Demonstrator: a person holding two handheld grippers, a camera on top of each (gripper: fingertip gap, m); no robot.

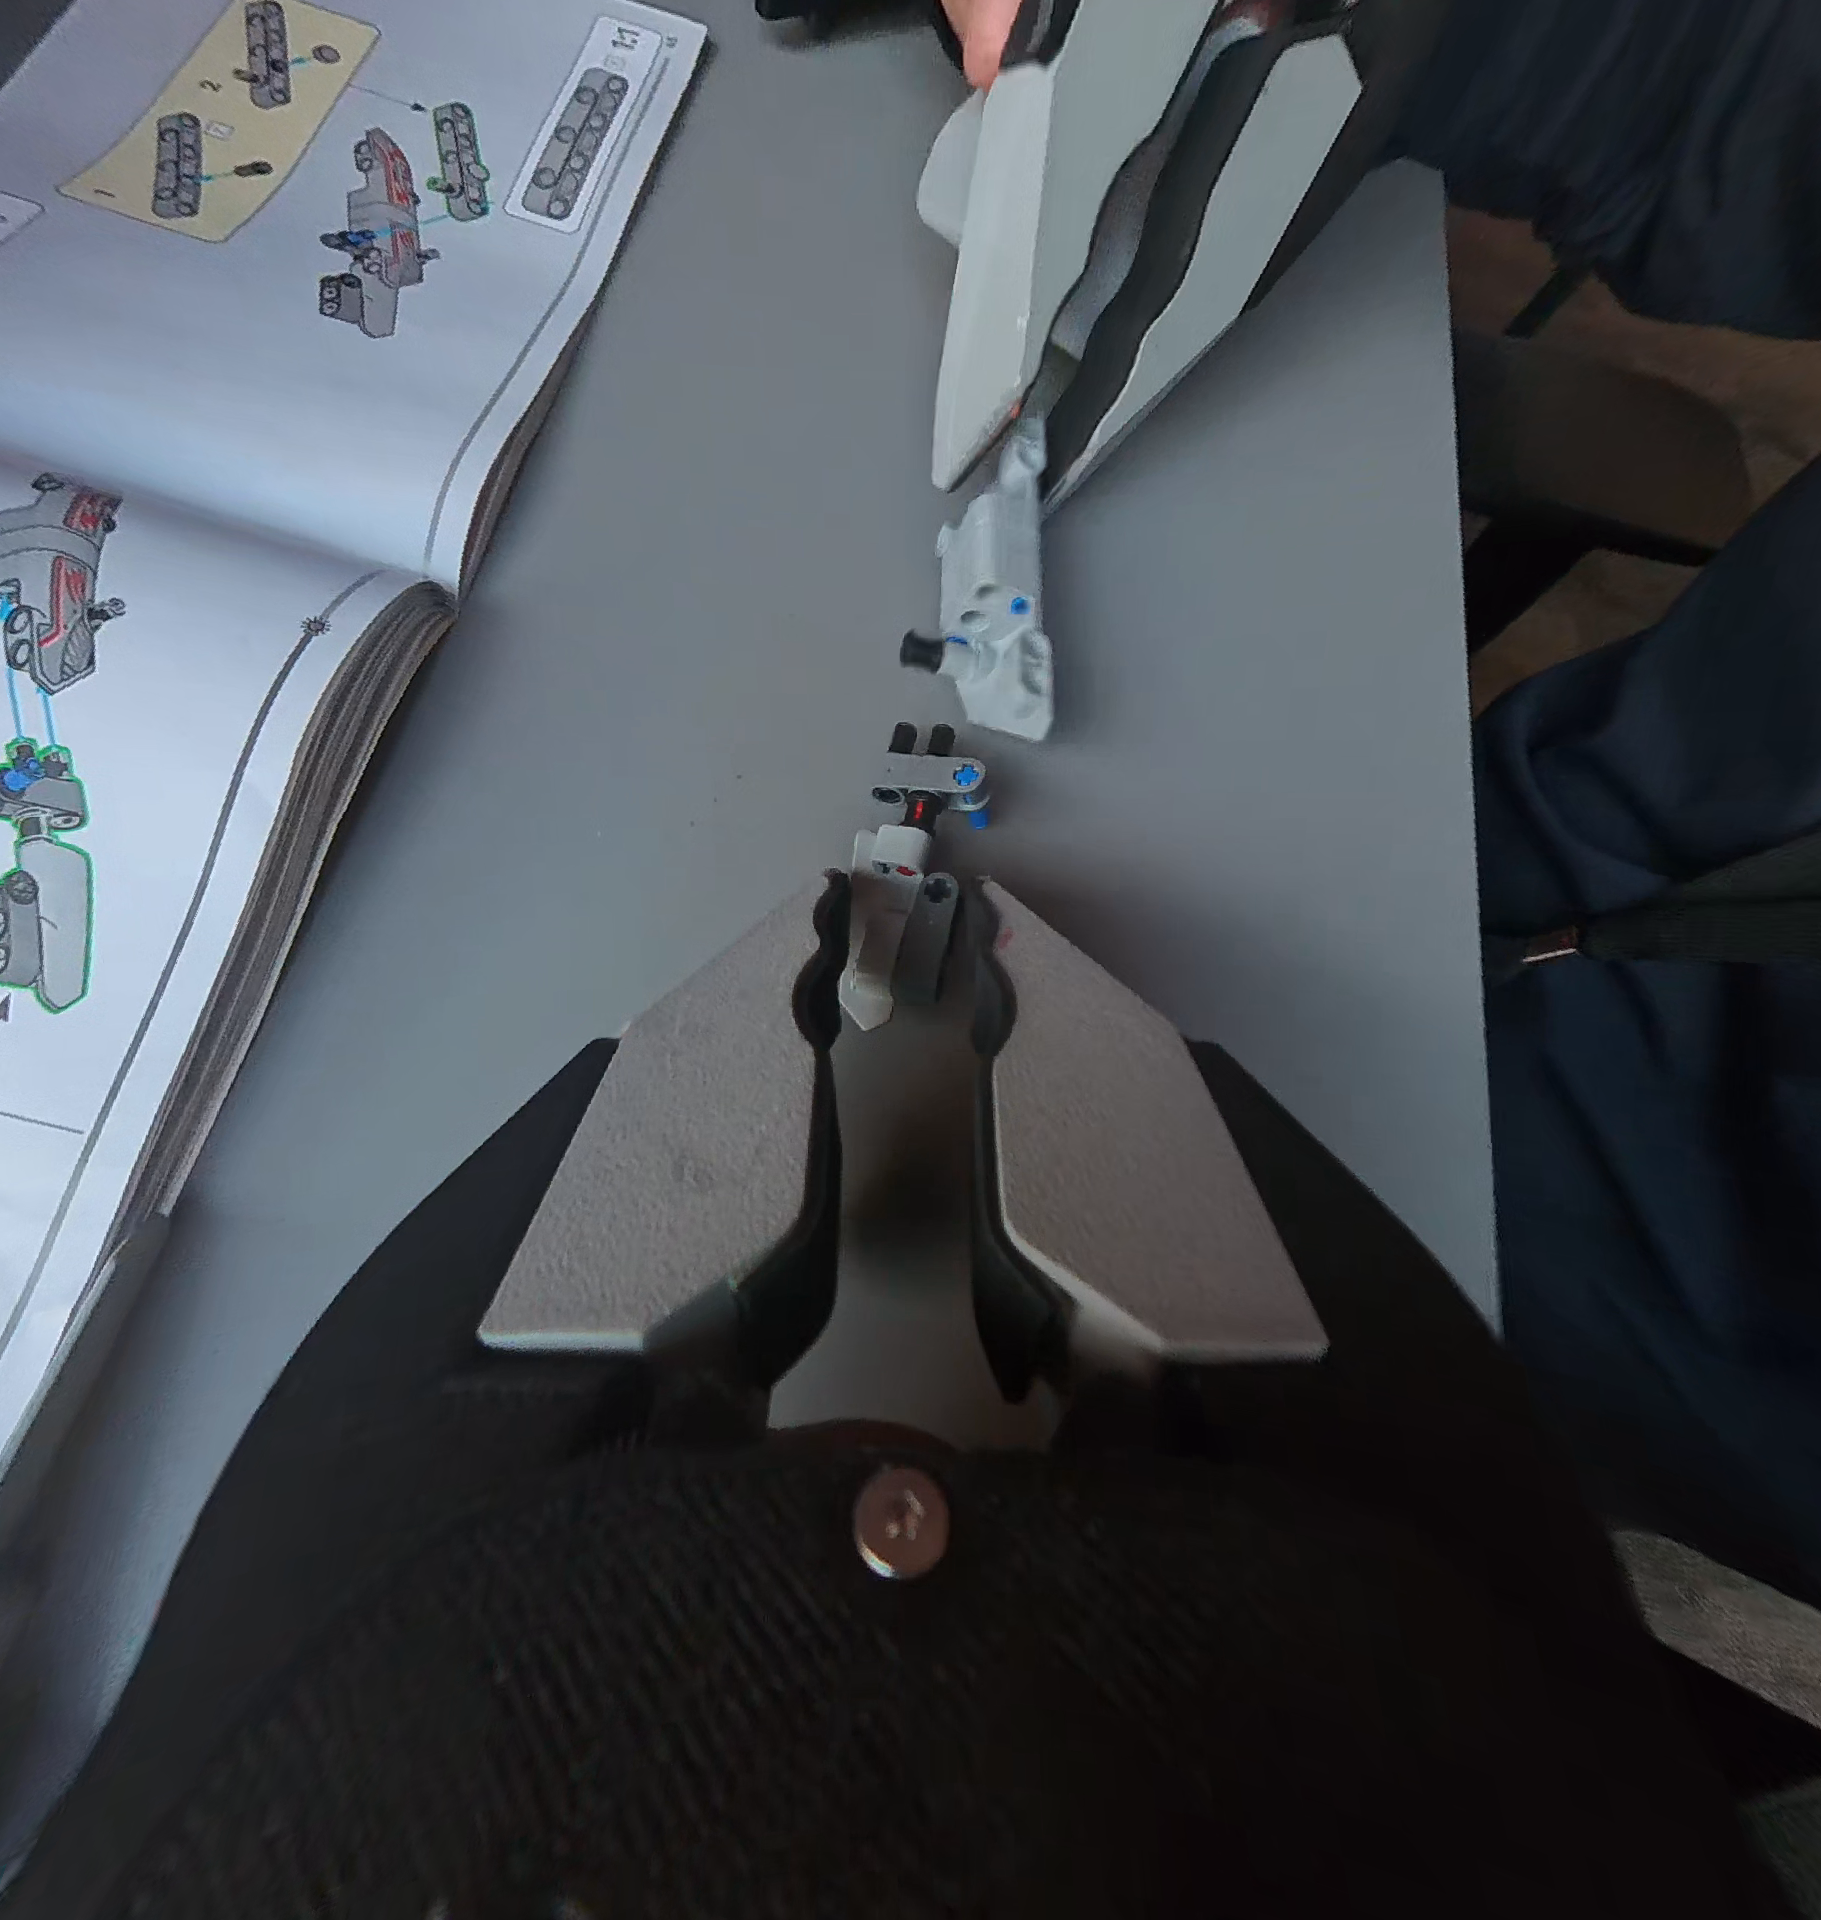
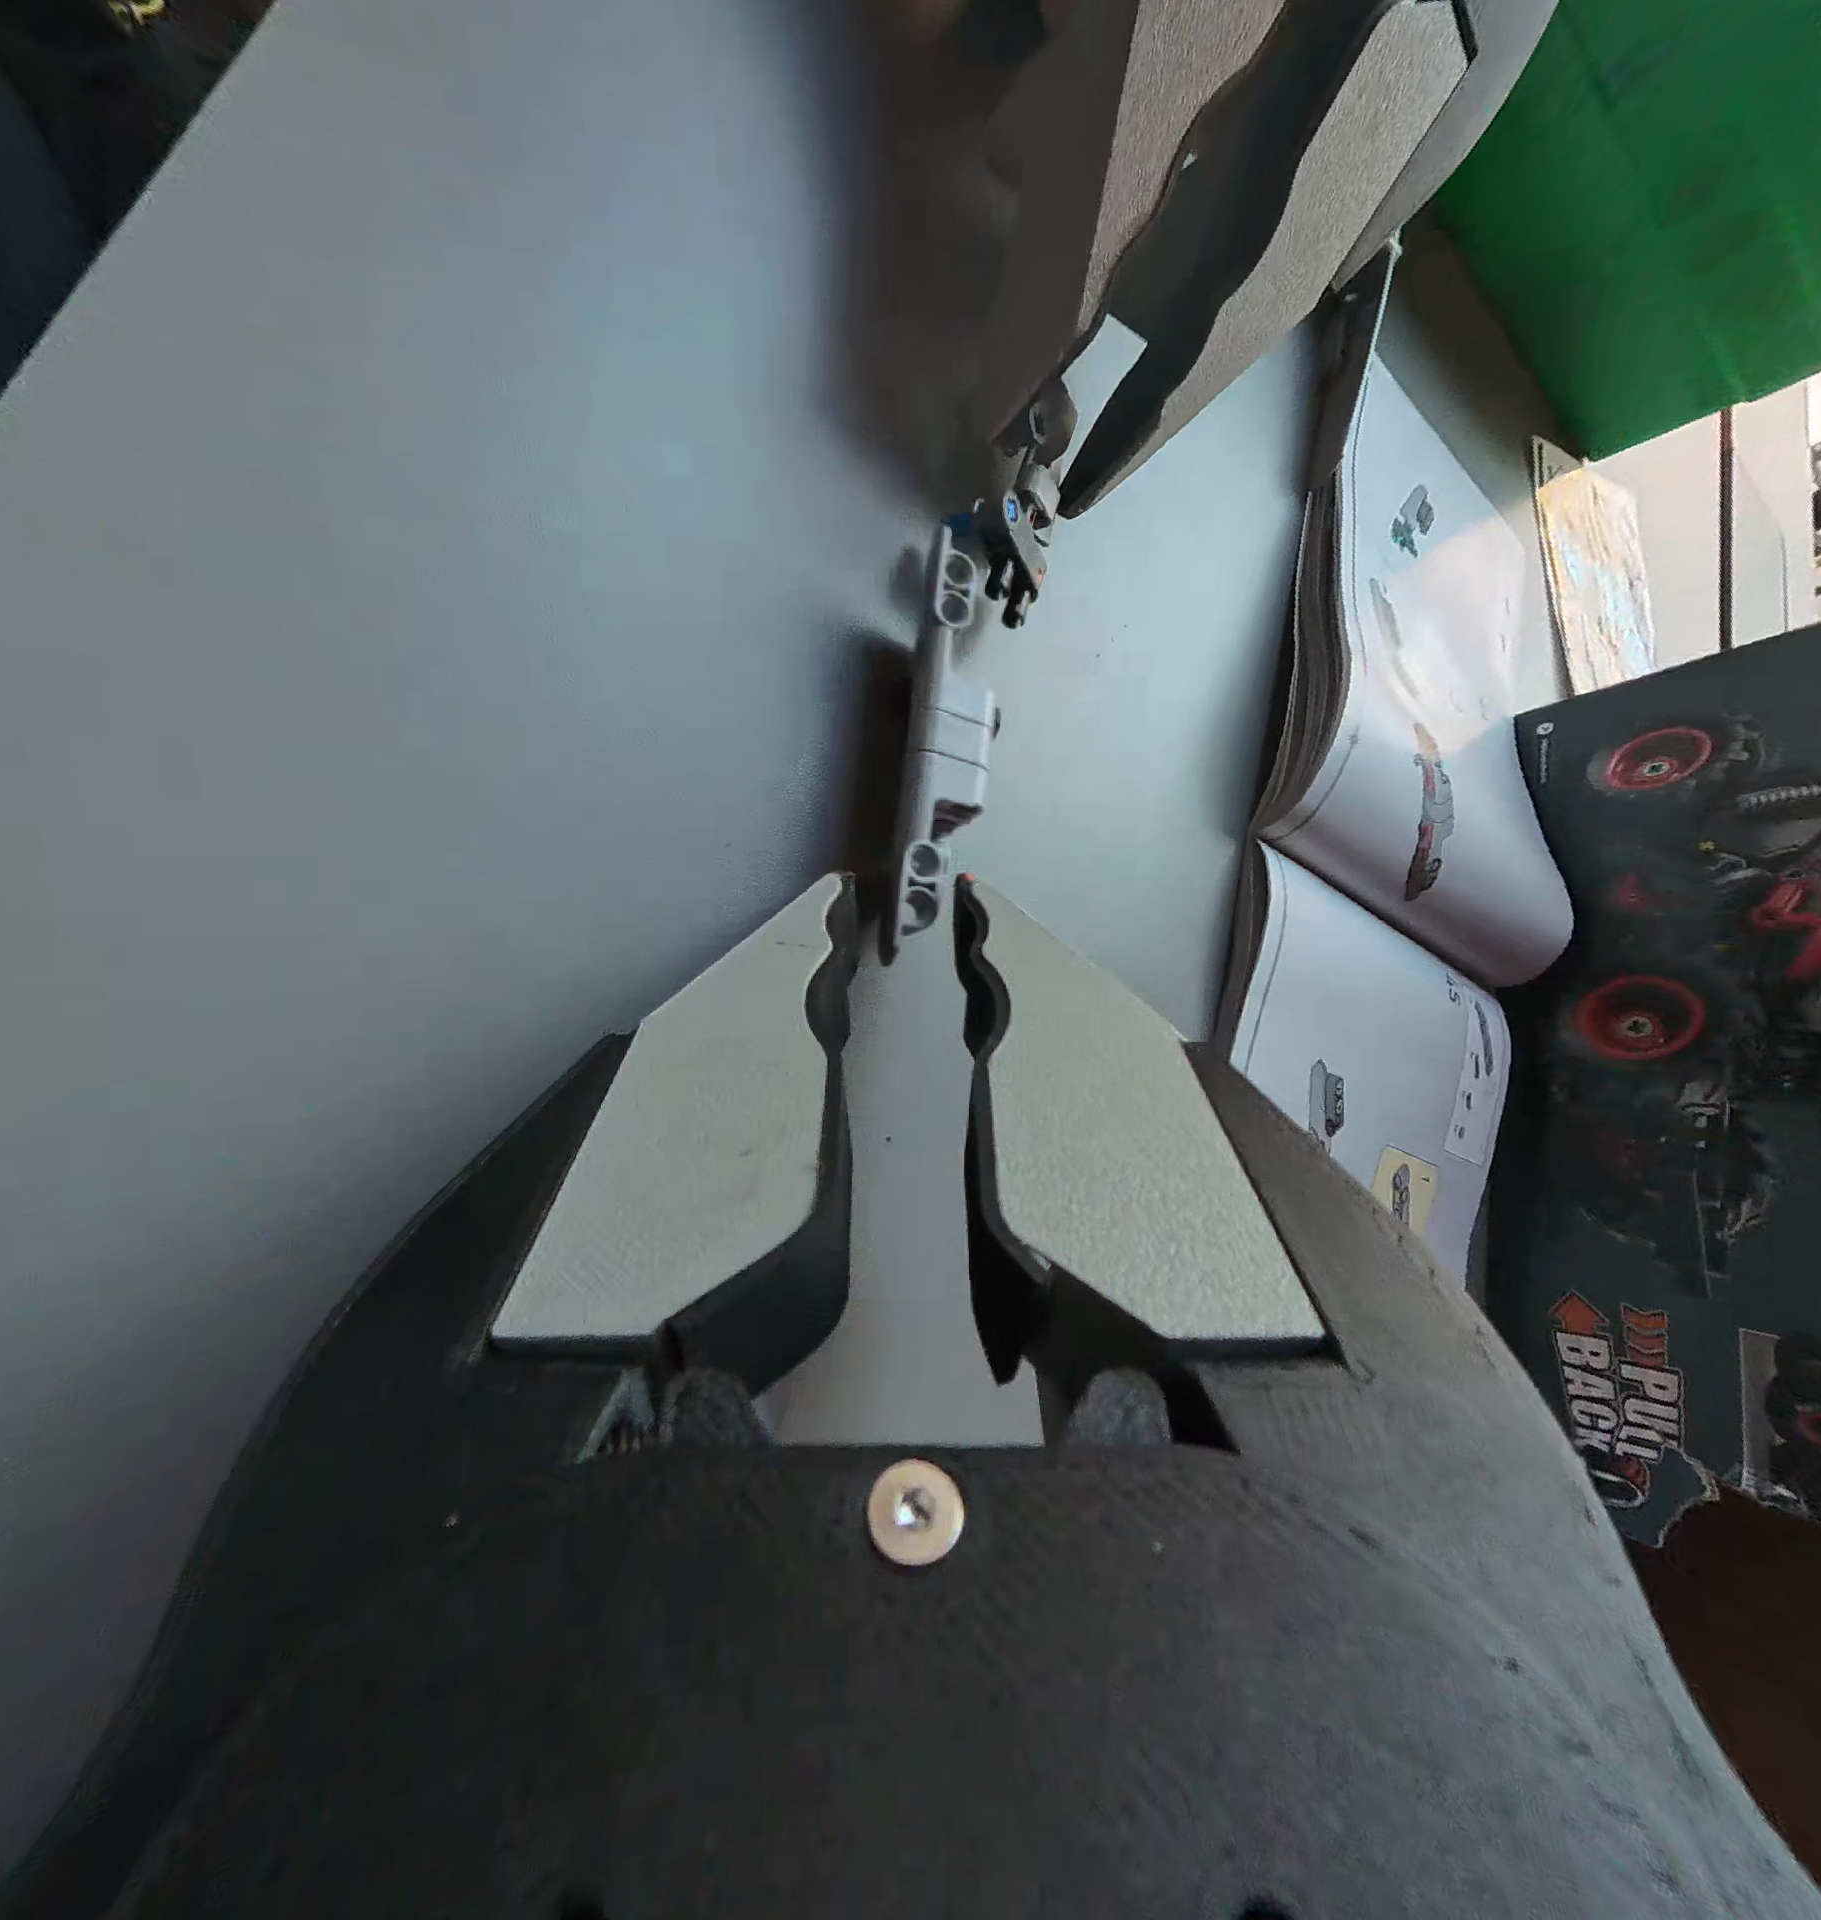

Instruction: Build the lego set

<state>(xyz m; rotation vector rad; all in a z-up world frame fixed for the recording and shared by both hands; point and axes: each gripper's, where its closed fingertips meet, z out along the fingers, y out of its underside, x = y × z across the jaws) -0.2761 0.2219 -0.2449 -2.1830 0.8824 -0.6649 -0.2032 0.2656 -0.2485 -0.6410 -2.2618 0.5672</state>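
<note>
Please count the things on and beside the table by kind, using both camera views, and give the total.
Lego assemblies: 2, one in the left gripper at, one in the right gripper at
Instruction booklets: 1
Set boxes: 1
Green boxes: 1
Total: 5

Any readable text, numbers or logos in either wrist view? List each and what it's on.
Not quoting writing; bearers only.
Instruction booklet: printed step and page numbers, legible.
Dark truck box: bold lettering legible, small logo blurred.
Green box: nothing visible.
Small lego assembly, grey lego assembly: unmarked.
</note>
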